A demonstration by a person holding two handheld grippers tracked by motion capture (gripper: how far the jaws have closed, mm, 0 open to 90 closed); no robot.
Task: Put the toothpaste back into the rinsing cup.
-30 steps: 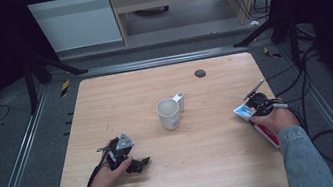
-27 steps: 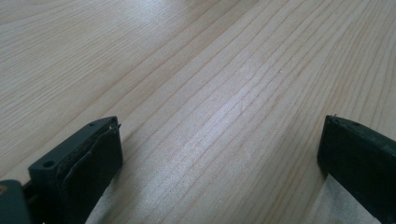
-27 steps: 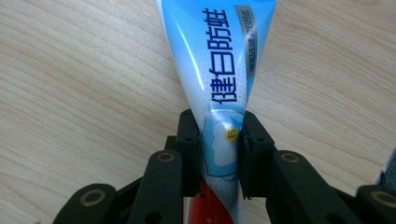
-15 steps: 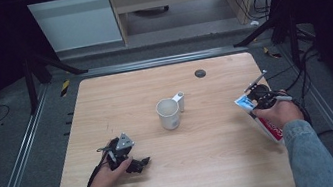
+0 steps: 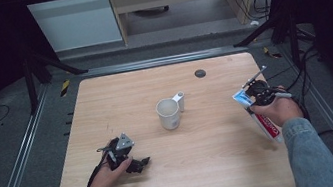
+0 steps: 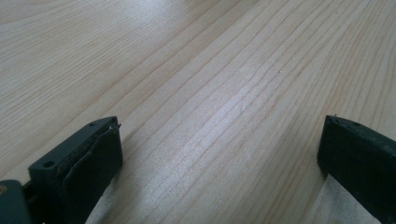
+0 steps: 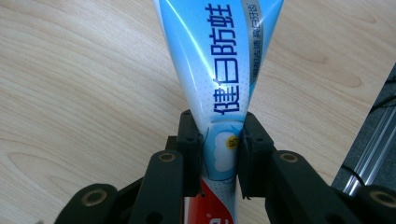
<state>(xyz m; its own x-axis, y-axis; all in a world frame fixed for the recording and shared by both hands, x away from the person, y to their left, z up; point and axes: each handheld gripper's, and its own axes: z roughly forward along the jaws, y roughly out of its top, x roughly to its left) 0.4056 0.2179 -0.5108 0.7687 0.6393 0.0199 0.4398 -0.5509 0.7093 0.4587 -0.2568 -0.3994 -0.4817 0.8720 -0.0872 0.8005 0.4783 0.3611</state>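
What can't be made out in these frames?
- Toothpaste tube: right gripper view cuts off its wide end at the top edge; the right gripper pinching it hides its lower part. In the high view the hand covers its middle.
- White mug: high view, inside too small to tell whether anything is in it.
- Small dark disc on the table: too small to identify.
- Left gripper: high view, partly under the hand.

wood table | grey floor | cabinet | dark room

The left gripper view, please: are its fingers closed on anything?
No, the left gripper has its fingers wide apart over bare table.
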